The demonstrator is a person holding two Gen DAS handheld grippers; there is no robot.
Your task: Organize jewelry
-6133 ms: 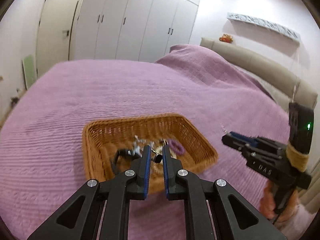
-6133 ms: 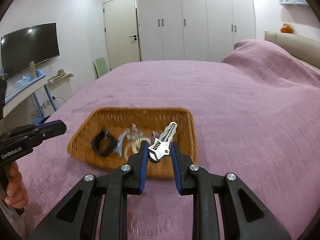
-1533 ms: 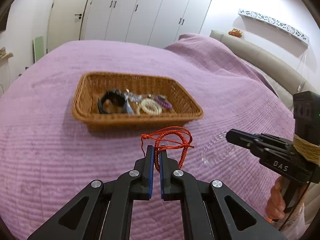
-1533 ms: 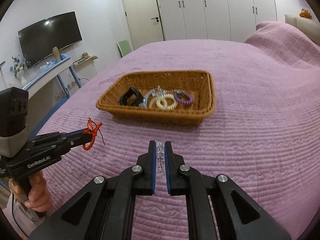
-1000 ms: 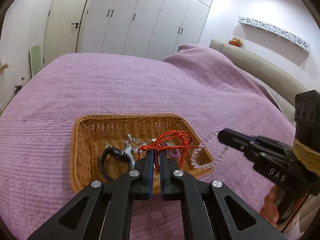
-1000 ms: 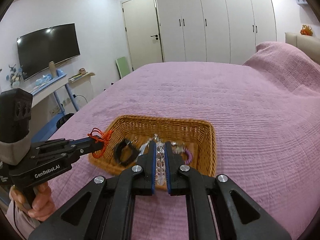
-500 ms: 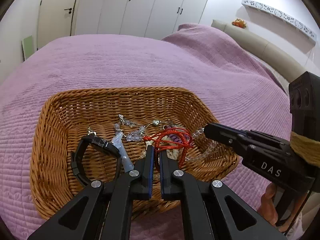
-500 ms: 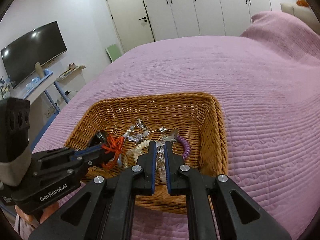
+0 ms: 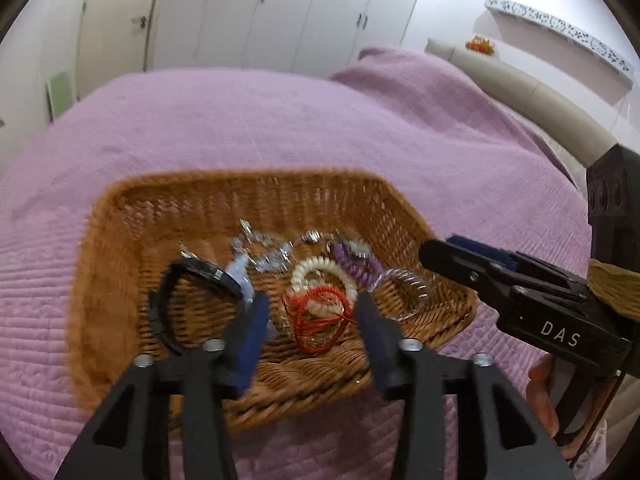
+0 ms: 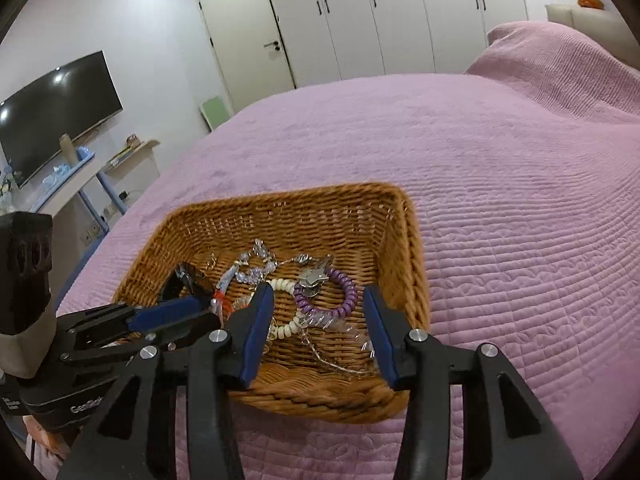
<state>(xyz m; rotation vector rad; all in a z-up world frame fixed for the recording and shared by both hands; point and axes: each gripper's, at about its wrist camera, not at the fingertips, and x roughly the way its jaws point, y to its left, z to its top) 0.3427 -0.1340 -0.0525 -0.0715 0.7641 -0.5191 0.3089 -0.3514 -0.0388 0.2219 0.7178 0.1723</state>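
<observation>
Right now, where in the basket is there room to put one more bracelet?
The basket's far end, behind the silver chain, is bare wicker. So is its left side, beside the black watch. The middle is crowded.

2 wrist views, side by side, close above 1 shared basket (image 9: 120, 216) (image 10: 408, 240), both angling down.
</observation>
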